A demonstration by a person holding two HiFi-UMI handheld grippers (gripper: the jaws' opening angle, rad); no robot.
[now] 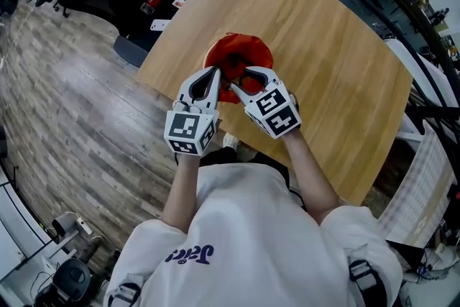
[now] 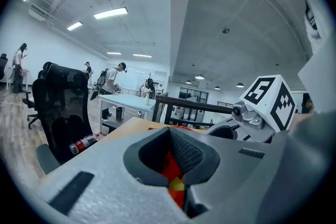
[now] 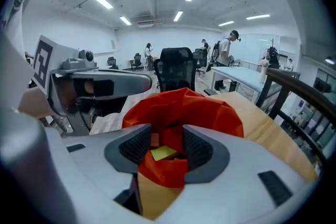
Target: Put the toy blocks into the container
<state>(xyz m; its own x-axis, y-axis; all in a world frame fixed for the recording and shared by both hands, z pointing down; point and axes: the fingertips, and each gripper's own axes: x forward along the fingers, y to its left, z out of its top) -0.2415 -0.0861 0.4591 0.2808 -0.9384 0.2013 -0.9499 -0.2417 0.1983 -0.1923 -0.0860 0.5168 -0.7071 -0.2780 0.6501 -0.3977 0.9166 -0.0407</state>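
Closest to me, my right gripper [image 3: 166, 136] has its jaws spread. The near lip of the red fabric container [image 3: 210, 113] sits loosely between the pads, and neither pad is pressing on it. Just beside it, my left gripper [image 2: 169, 131] has its jaws pressed together at the tips, right on that same near rim. It looks to be pinching the fabric to hold the mouth up, though the red only peeks through a narrow gap, so I won't swear to it. Looking past the right jaws into the container, I can see a yellow block [image 3: 164, 152] lying inside and a tan block [image 3: 155, 140] tucked behind it, both well within the walls. Beyond the container, the wooden table [image 1: 338, 83] shows no loose blocks anywhere the head view reaches. I judge the loading to be at or near its end, with perhaps only letting go of the rim left to do. Farther off there's an office chair [image 3: 176, 68], nothing to do with us.
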